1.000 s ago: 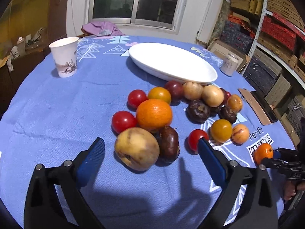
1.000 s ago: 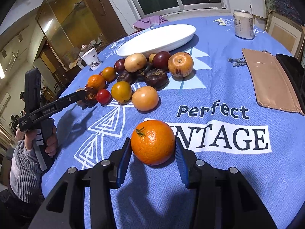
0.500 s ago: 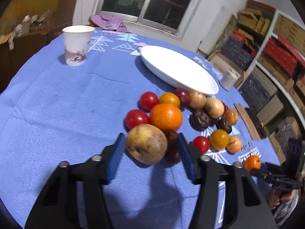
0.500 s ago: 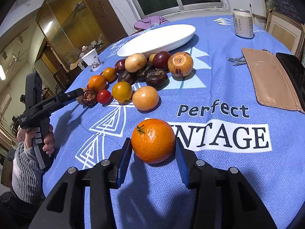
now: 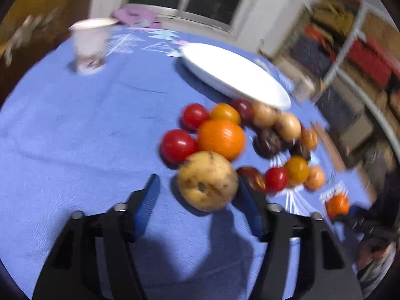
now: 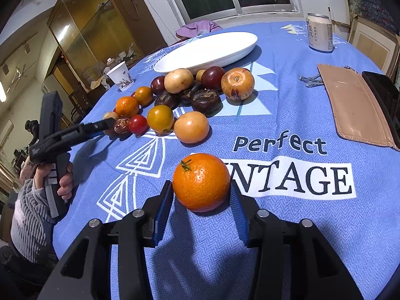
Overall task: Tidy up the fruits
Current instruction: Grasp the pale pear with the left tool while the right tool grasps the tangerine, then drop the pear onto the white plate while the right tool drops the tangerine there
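Right gripper (image 6: 201, 195): pads clamped on one orange (image 6: 201, 182), tablecloth centre. Left gripper (image 5: 197, 190): jaws apart around one pear (image 5: 207, 180), left pad clear. Fruit pile at 11 o'clock: three red tomatoes, one white platter (image 6: 207, 51) beyond.

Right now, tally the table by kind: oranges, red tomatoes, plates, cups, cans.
oranges: 2
red tomatoes: 3
plate: 1
cup: 1
can: 1
total: 8

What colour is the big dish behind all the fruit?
The oval dish is plain white, seen most sharply in the right wrist view.
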{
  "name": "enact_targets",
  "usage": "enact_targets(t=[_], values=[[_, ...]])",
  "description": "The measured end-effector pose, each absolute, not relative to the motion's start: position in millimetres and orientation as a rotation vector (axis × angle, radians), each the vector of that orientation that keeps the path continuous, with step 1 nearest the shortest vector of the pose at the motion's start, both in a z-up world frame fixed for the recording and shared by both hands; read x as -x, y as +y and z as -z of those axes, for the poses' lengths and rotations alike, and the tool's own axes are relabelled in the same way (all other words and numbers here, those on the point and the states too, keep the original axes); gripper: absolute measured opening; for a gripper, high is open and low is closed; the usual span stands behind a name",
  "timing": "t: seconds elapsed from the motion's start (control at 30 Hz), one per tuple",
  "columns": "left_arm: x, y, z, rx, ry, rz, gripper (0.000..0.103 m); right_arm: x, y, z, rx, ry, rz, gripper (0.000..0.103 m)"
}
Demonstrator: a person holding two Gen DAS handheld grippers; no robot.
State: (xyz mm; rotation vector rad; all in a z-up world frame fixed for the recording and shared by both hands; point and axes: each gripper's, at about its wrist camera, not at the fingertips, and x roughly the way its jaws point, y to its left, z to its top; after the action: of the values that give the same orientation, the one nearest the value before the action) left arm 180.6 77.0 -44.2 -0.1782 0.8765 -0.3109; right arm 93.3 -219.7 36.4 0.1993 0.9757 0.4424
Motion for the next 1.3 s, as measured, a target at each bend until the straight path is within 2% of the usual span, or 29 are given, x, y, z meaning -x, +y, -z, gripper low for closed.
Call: enact_targets(t=[0.23,0.4,0.7,0.93,1.13,1.17,1.23,1.3], values=[[-177,79,42,0.188,0.849,0.299,0.045,-93,-223,-36,-0.228,0.969,-0.448,0.044],[-164,70,14,0.115,0.733,0.253,0.045,-96,-234,-44,-0.297,0.931,-0.461,0.044],[-246,28,-47,0.114,0.669,0.271,0.045,-215,-224,-120,-0.262,0.783,-0.372,0.044],[-325,7,-7,0.109,0.807,0.219,0.045,-319,-183,-77,-0.200,0.876,-0.277,0.044],[-344,7,9,0.090,0.833,0.222,0.046,-335,-163,-56,-0.077,0.909,-0.251,0.045],[-346,7,9,0.094,0.831,0.226,0.047,-336,-163,-54,-0.063,0.911,-0.244,0.046],[-344,6,6,0.085,0.813,0.223,0.055,-337,-164,-51,-0.055,0.916,-0.240,0.046],[-341,7,1,0.083,0.793,0.212,0.071,-337,-165,-52,-0.070,0.907,-0.240,0.046]])
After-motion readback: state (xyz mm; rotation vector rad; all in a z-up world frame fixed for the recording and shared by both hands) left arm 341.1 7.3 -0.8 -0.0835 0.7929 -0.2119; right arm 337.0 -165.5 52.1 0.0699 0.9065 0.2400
